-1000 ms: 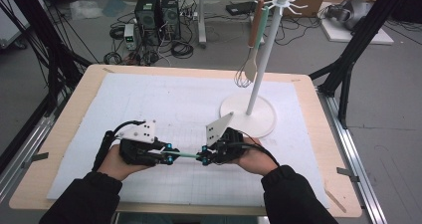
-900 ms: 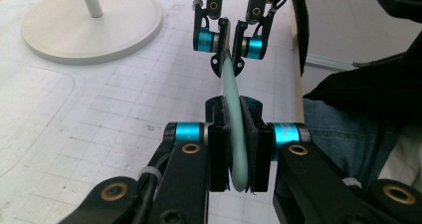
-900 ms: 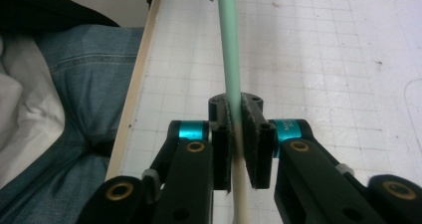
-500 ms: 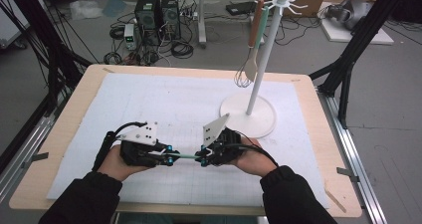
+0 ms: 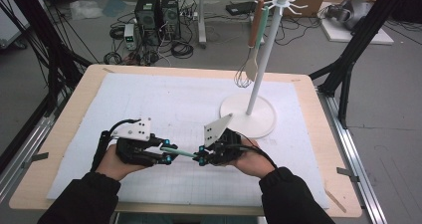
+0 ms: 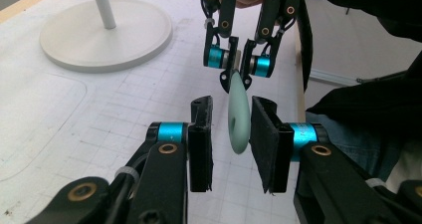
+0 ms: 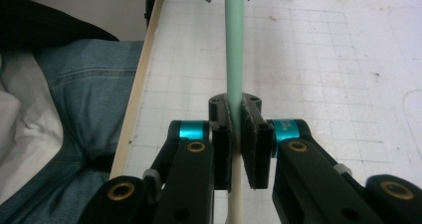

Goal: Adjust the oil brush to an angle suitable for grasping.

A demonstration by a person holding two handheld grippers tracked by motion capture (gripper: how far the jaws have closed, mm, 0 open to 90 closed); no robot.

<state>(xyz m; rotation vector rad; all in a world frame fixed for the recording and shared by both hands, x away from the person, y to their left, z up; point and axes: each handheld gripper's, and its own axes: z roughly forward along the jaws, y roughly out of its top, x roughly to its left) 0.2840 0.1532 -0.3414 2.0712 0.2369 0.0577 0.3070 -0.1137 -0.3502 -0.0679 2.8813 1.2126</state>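
Note:
A mint-green utensil handle [image 5: 181,153] spans level between my two grippers above the white mat. My right gripper [image 7: 236,139] is shut on the handle [image 7: 234,45], with both pads pressed on it. My left gripper [image 6: 231,139] faces it from the other side. Its jaws have just been opening, and the handle's rounded end [image 6: 239,117] sits between them with a gap at one pad. In the high view the left gripper [image 5: 166,154] and right gripper [image 5: 199,159] point at each other near the table's front.
A white rack stand [image 5: 256,84] with a round base [image 5: 249,117] stands behind the right hand; a whisk [image 5: 242,77] and a wooden spatula [image 5: 252,67] hang from it. The table's front edge [image 7: 142,84] is close, with the person's lap beyond it.

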